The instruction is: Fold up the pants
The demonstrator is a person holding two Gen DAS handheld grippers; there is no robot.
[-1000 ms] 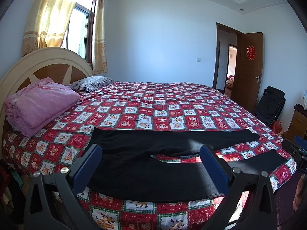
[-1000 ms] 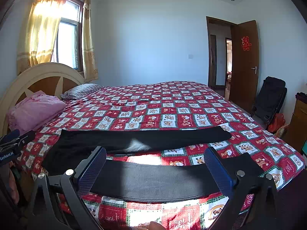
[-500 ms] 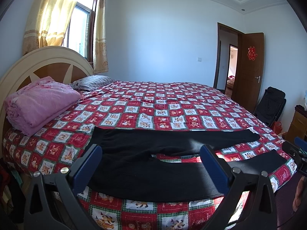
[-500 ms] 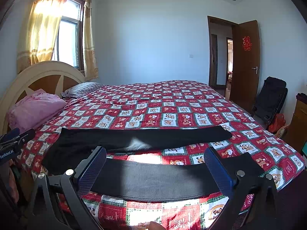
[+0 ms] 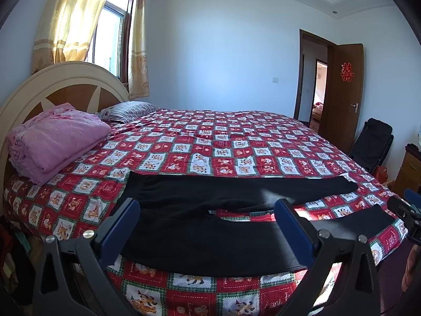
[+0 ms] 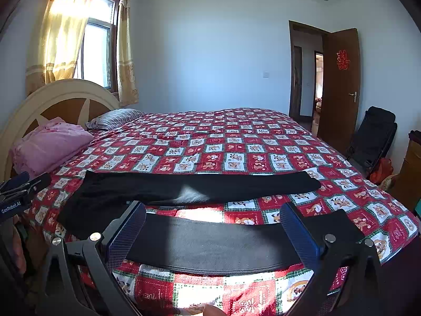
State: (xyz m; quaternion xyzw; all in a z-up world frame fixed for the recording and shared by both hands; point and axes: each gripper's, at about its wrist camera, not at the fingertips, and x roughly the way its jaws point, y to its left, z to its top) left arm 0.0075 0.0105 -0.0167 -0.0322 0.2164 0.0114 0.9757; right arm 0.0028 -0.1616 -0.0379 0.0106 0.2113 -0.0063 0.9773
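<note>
Both claws hung spread and empty at the bed's near edge — the left claw (image 5: 208, 223) before the waist end, the right claw (image 6: 213, 223) before the near leg. The black pants (image 5: 210, 226) lay flat on the checked bedspread (image 5: 223, 144), legs parted and running rightward. Soft, light cloth, likely to sag and slide — best taken at waistband and cuff. A folded pink blanket (image 5: 55, 142) sat well apart by the headboard; nothing blocked the reach.
</note>
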